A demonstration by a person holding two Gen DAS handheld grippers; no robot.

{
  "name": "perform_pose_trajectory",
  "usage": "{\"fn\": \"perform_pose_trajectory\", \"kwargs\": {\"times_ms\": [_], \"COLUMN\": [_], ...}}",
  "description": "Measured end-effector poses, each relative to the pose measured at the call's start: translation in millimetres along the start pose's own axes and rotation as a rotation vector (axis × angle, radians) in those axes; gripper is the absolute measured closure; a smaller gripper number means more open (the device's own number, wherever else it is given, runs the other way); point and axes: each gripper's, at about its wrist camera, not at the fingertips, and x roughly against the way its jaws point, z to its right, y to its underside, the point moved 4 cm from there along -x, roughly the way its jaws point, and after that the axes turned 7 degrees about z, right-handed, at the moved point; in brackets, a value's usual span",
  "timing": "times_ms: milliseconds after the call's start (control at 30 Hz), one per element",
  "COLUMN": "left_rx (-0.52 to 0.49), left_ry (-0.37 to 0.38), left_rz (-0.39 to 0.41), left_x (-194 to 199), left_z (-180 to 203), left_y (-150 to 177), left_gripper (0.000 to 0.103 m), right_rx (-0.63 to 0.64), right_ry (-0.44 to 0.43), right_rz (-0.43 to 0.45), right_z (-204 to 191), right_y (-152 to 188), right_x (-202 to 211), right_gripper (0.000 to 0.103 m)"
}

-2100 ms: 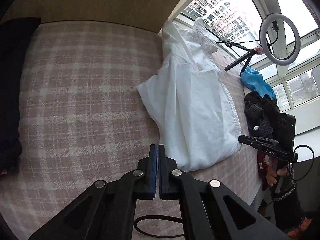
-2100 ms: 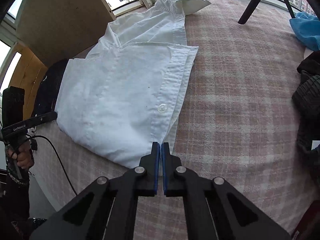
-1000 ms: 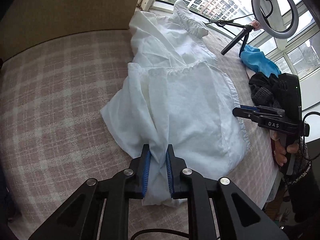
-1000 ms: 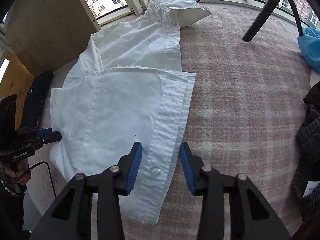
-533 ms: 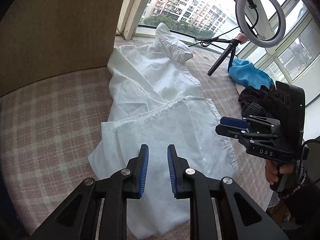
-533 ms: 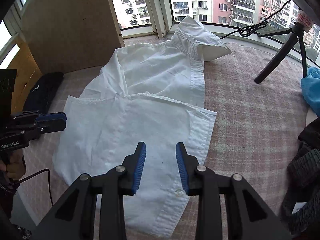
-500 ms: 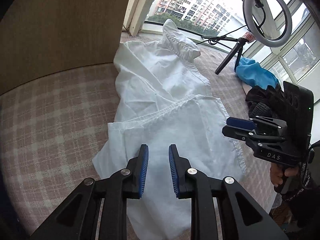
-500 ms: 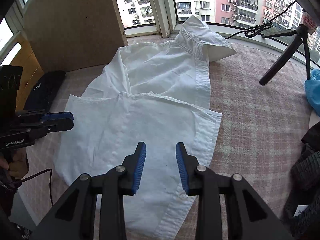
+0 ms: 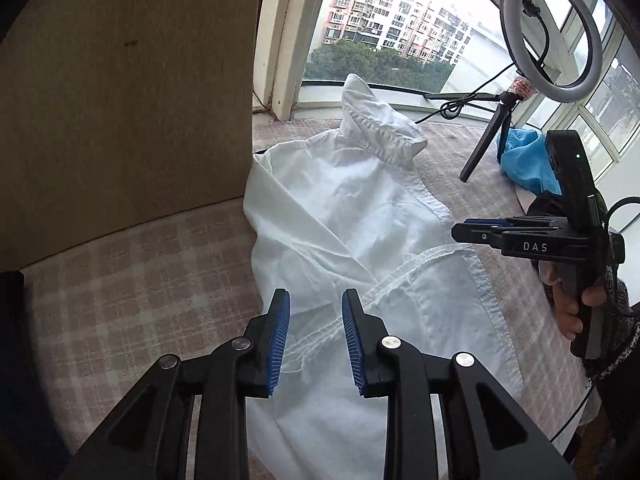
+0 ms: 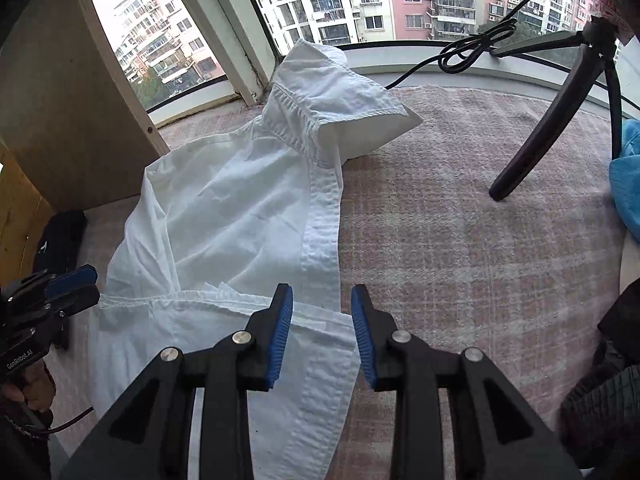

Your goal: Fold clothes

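On checked cloth (image 10: 460, 240): one white shirt (image 10: 240, 208), half folded.

The white shirt's (image 9: 360, 220) lower part ran behind the fingers (image 9: 278, 336) and past the bottom edge in both wrist views.

One white cotton button-up shirt (image 9: 360, 240) lies across the middle of the frame. Two black two-finger grippers with blue ribbed pads show: the left gripper (image 9: 314, 334) at bottom centre of its own view and the right gripper (image 10: 322, 334) likewise. One white ring light on a black tripod (image 9: 550, 36) stands upper right. One crumpled bright blue cloth (image 9: 524, 160) lies at right. One plaid pink-and-cream cover (image 10: 460, 248) lies beneath.
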Motion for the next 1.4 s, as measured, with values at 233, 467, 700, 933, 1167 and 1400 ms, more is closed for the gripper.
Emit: {"fn": "perform_pose_trajectory", "kwargs": {"times_ms": [233, 467, 700, 933, 1167, 1400], "left_rx": [0.098, 0.082, 0.112, 0.018, 0.012, -0.001], "left_ry": [0.088, -0.035, -0.041, -0.069, -0.083, -0.113], "left_rz": [-0.089, -0.067, 0.022, -0.013, -0.023, -0.005], "left_x": [-36.9, -44.7, -19.1, -35.7, -20.4, 10.8], "left_z": [-16.3, -25.8, -34.8, -31.0, -42.0, -53.2], "left_y": [-3.1, 6.1, -22.0, -27.2, -15.4, -12.0], "left_gripper": [0.072, 0.093, 0.063, 0.06, 0.06, 0.06], "right_rx": [0.034, 0.261, 0.194, 0.099, 0.156, 0.112], "right_ry": [-0.092, 0.03, 0.048, 0.013, -0.013, -0.162], "right_rz": [-0.053, -0.09, 0.036, 0.037, 0.052, 0.083], "right_z": [-5.3, -26.5, -21.6, -7.3, -21.6, -33.6], "right_y": [-10.6, -12.0, -45.0, -87.2, -107.9, -109.0], "right_x": [-27.1, -34.1, -23.5, -69.1, -104.1, -91.7], "right_gripper": [0.062, 0.097, 0.043, 0.041, 0.039, 0.093]}}
